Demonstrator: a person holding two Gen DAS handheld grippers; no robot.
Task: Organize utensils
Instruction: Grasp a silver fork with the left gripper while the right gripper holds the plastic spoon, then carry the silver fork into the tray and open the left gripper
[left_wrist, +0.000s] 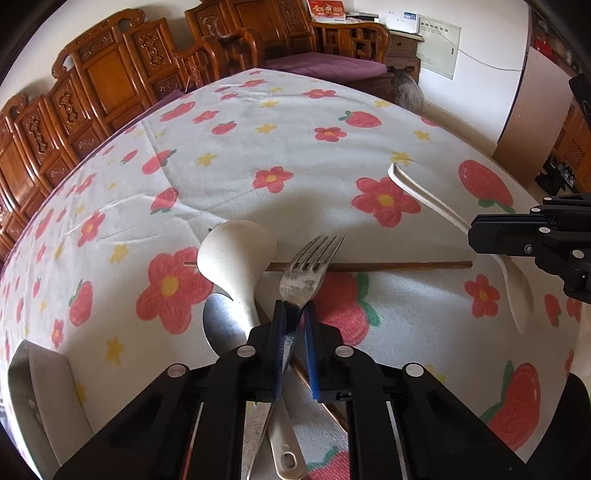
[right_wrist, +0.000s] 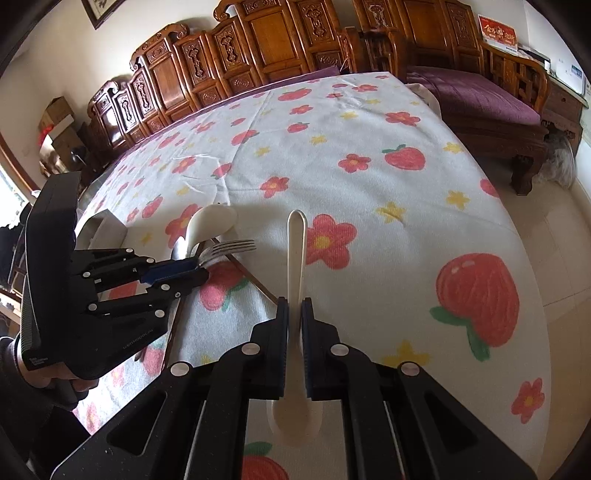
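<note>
Table (left_wrist: 303, 155) covered by a white cloth printed with red flowers, strawberries and yellow stars; carved wooden chairs (left_wrist: 110, 74) stand along its far edge, with a purple-cushioned bench (right_wrist: 480, 99) at the far corner.

Left gripper (left_wrist: 295, 314), black with blue pads, tilted steeply down over the near part of the table. Its fingers (left_wrist: 282, 332) pinch the neck of a metal fork (left_wrist: 308, 269), tines pointing away; the fork's handle runs back between the fingers. In the right wrist view a hand (right_wrist: 55, 380) grips the gripper's body from below.

Right gripper (right_wrist: 294, 314), same build, to the right of the left one. Its fingers (right_wrist: 280, 350) are pressed onto the stem of a white plastic spoon (right_wrist: 297, 258): handle pointing away over the cloth, bowl back under the gripper body.

Cluster beside the fork: a white ladle-type spoon (left_wrist: 236, 262) with its bowl turned upward, just left of the fork; a metal spoon (left_wrist: 221, 325) partly under it; a brown chopstick (left_wrist: 388, 265) lying crosswise beneath the fork's tines and the ladle.

White container (left_wrist: 40, 384) at the table's near left edge, only partly visible; contents cannot be told.
</note>
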